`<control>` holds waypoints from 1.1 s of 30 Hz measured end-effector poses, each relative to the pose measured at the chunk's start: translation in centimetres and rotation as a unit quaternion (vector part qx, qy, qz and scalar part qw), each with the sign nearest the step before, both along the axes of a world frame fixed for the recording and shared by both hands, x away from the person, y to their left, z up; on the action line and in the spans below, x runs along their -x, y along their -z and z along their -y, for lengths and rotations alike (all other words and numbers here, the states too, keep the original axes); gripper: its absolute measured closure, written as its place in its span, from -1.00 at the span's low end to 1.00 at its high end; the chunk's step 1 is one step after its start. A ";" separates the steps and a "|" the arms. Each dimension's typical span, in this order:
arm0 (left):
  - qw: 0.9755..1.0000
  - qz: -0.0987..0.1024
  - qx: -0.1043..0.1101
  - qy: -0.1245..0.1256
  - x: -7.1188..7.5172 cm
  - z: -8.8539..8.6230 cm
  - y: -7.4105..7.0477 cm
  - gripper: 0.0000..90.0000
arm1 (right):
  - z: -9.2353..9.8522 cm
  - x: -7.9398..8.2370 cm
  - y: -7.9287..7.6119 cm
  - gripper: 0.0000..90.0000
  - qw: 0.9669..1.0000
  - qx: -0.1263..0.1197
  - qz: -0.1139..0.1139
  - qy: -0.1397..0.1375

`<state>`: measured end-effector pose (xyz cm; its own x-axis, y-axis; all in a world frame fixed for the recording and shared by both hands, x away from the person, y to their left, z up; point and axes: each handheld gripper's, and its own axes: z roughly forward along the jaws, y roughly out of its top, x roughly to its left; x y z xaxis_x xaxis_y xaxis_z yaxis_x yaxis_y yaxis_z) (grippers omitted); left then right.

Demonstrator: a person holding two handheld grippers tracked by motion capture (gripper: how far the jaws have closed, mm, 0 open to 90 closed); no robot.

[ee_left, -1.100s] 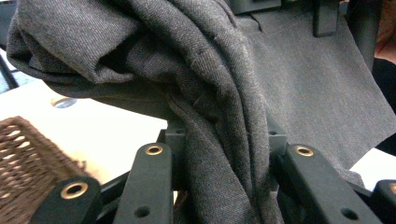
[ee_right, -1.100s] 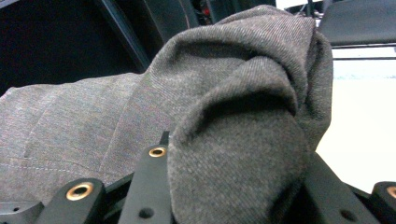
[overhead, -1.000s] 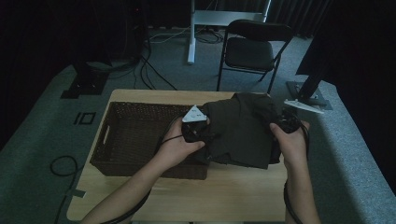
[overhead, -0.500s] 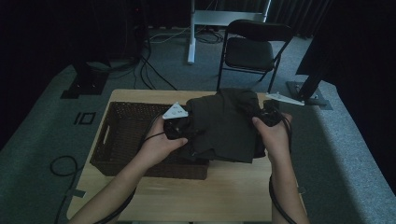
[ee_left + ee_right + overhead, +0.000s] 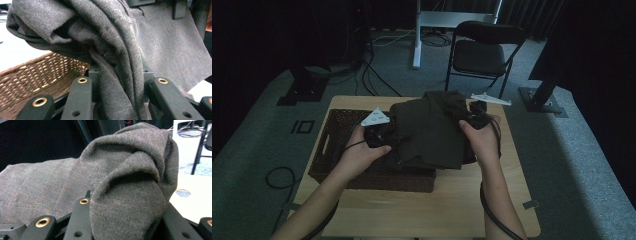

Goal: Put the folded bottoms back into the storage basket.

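The left gripper [image 5: 384,136] is clamped on a bunched fold of the dark grey garment [image 5: 432,130]; in the left gripper view the cloth [image 5: 117,50] runs down between its two black jaws, which press it from both sides. The right gripper [image 5: 473,120] is likewise closed on the garment's opposite edge, and in the right gripper view a thick roll of the fabric [image 5: 130,195] fills the gap between its jaws.

In the high view the garment hangs folded between the two grippers, lifted above the wooden table [image 5: 427,210]. Its left part lies over the right end of the brown wicker basket [image 5: 337,150], which sits toward nine o'clock on the table; the rest overhangs the table's middle. The left hand [image 5: 362,152] is at about nine o'clock of the garment, the right hand [image 5: 482,140] at about three o'clock. In the left gripper view the basket's woven wall [image 5: 37,75] shows just below the cloth.

Beyond the table, at about one o'clock, a black folding chair [image 5: 482,52] stands on the grey floor.
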<state>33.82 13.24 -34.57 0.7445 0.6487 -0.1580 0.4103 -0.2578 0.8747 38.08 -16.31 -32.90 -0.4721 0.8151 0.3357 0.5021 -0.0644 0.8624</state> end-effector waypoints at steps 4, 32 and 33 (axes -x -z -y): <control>1.000 0.001 -0.001 -0.005 0.0 -0.8 0.0 0.50 | -0.8 -0.2 0.1 0.50 1.000 -0.002 -0.001 -0.006; 0.997 -0.032 0.014 -0.066 0.1 -11.2 2.6 0.50 | -11.4 -3.0 2.1 0.50 0.998 -0.009 -0.024 -0.065; 0.997 -0.032 0.012 -0.066 0.1 -11.4 2.8 0.50 | -11.7 -3.1 2.3 0.50 0.997 -0.006 -0.026 -0.066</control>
